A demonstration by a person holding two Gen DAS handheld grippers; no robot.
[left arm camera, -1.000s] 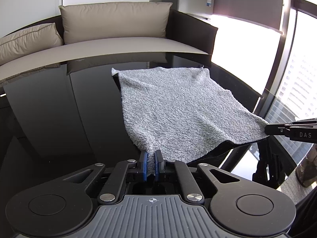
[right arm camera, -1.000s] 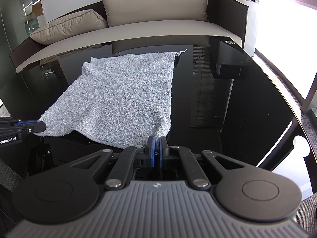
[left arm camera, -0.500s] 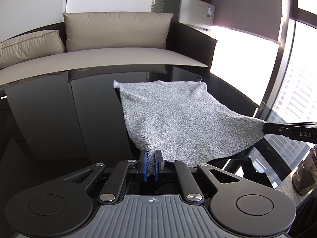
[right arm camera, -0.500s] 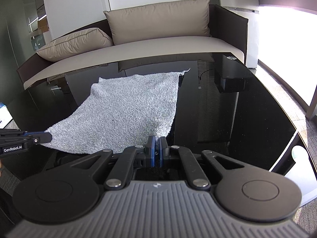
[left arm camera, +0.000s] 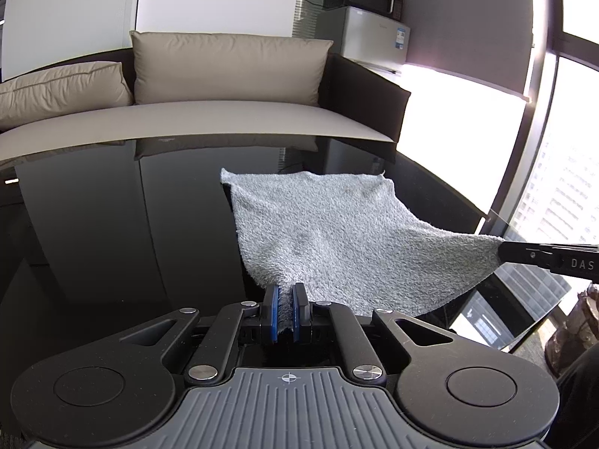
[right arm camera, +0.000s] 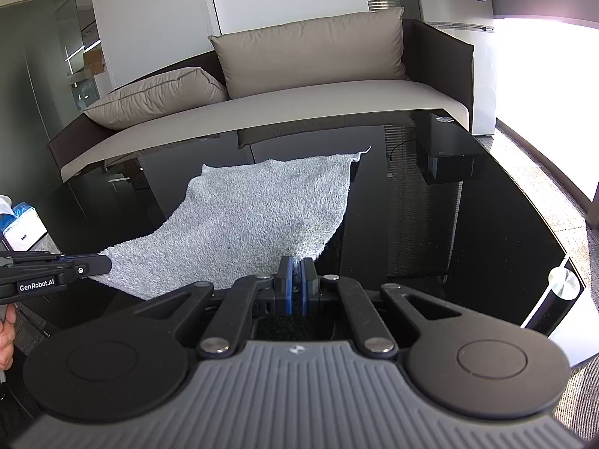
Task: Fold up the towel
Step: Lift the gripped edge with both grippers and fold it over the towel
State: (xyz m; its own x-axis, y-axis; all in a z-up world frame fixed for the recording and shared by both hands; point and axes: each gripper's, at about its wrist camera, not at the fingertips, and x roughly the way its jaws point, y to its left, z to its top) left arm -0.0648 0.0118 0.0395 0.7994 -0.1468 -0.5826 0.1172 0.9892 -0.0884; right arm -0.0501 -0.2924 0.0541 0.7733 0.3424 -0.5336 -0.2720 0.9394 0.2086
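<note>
Holding the grey towel [left arm camera: 337, 232] by its two near corners: left gripper [left arm camera: 285, 301] clamped on one corner, right gripper [right arm camera: 297, 280] clamped on the other. Near edge hanging lifted above the black glass table [left arm camera: 112, 232], far edge lying on the glass near the sofa [left arm camera: 224, 112].

For a good fold: keeping both corners at equal height, keeping the near edge stretched, carrying it forward over the far edge, matching corner to corner before releasing.

Hard to make out: the underside of the lifted part; exactly where the cloth is leaving the glass, because of reflections; the person's hand [right arm camera: 5, 333], cut off at the edge.
</note>
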